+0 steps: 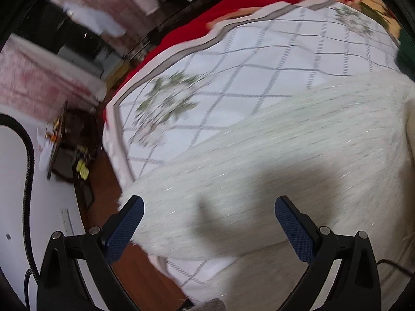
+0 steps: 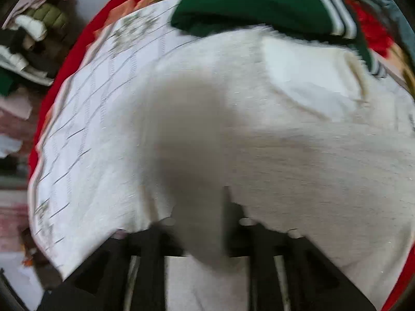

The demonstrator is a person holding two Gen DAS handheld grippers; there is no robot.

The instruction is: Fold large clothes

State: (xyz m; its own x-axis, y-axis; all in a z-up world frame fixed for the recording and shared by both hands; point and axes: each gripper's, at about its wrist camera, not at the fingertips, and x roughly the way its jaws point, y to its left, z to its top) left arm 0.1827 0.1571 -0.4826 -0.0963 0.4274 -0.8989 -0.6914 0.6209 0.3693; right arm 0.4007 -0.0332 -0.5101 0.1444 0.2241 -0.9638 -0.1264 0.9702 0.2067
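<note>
A fluffy white knit garment (image 1: 285, 155) lies on a bed covered by a white checked quilt (image 1: 272, 59). My left gripper (image 1: 208, 223) is open and empty, hovering just above the garment's near left edge. In the right wrist view the same garment (image 2: 298, 134) fills the middle. My right gripper (image 2: 205, 223) is shut on a fold of the white garment, which drapes over and hides the fingertips. The view is motion-blurred.
A red blanket (image 1: 233, 7) lies under the quilt. A folded dark green garment with white stripes (image 2: 259, 2) sits at the far side of the bed. A pile of clothes (image 2: 28, 39) is at the left. Wooden floor (image 1: 103, 202) and a black cable (image 1: 28, 155) are at the left.
</note>
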